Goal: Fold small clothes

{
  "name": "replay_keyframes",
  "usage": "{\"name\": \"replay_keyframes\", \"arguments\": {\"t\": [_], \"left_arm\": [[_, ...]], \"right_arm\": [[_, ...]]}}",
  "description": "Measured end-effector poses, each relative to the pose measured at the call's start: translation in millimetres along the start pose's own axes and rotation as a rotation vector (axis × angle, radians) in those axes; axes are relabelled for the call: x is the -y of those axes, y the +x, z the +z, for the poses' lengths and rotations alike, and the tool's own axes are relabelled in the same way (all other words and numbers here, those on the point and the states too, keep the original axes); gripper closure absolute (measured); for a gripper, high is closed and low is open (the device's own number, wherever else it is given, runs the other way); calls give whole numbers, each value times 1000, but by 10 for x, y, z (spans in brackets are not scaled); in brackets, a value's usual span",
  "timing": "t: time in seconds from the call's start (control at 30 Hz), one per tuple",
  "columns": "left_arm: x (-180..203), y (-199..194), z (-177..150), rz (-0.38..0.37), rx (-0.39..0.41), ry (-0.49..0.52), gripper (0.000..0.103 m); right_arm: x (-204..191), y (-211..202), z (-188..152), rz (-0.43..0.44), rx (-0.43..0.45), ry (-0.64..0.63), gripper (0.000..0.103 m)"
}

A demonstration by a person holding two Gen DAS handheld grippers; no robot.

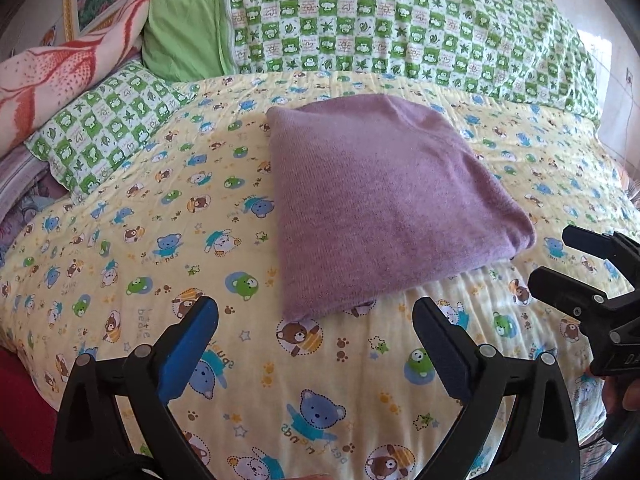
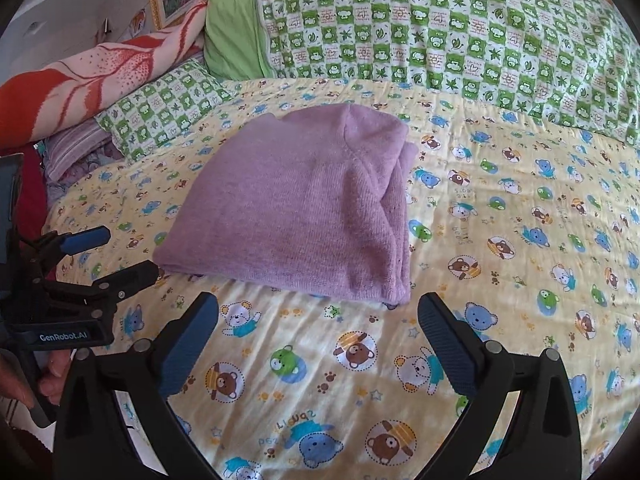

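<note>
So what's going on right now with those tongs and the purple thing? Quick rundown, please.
Left tongs open, empty. Right tongs open, empty. Purple garment folded flat on the bear-print sheet, untouched. Nothing in the way.

- The left claw (image 1: 316, 344) had two black plastic arms, each shaped like a hollow triangle, with round grey rivets at the pivots.
- Its pads (image 1: 188, 354) were flat blue blocks; the right-hand one looked darker, with a fine ribbed texture.
- The right claw (image 2: 318, 342) matched it: black triangular arms, grey rivets, and dark blue ribbed pads (image 2: 448, 350).
- Seen from the right wrist, the left claw's black housing bore white "GenRobot.AI" lettering and small silver screws.
- A dark flat screen-like panel stood at that view's far left edge.
- A hand (image 2: 48, 380) gripped its black handle; no sleeve showed.
</note>
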State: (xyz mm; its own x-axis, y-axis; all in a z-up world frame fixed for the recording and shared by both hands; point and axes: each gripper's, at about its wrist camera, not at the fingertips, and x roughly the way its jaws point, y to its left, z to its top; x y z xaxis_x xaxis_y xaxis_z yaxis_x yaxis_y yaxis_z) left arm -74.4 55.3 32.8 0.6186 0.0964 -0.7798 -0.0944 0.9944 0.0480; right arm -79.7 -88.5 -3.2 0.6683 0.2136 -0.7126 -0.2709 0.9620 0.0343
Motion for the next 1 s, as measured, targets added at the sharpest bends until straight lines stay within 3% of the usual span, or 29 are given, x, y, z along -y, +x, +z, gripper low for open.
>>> {"name": "replay_keyframes", "arguments": {"t": [1.0], "left_arm": [[18, 55, 77, 36, -18, -51, 4]], "right_arm": [[17, 154, 8, 41, -8, -15, 3]]}}
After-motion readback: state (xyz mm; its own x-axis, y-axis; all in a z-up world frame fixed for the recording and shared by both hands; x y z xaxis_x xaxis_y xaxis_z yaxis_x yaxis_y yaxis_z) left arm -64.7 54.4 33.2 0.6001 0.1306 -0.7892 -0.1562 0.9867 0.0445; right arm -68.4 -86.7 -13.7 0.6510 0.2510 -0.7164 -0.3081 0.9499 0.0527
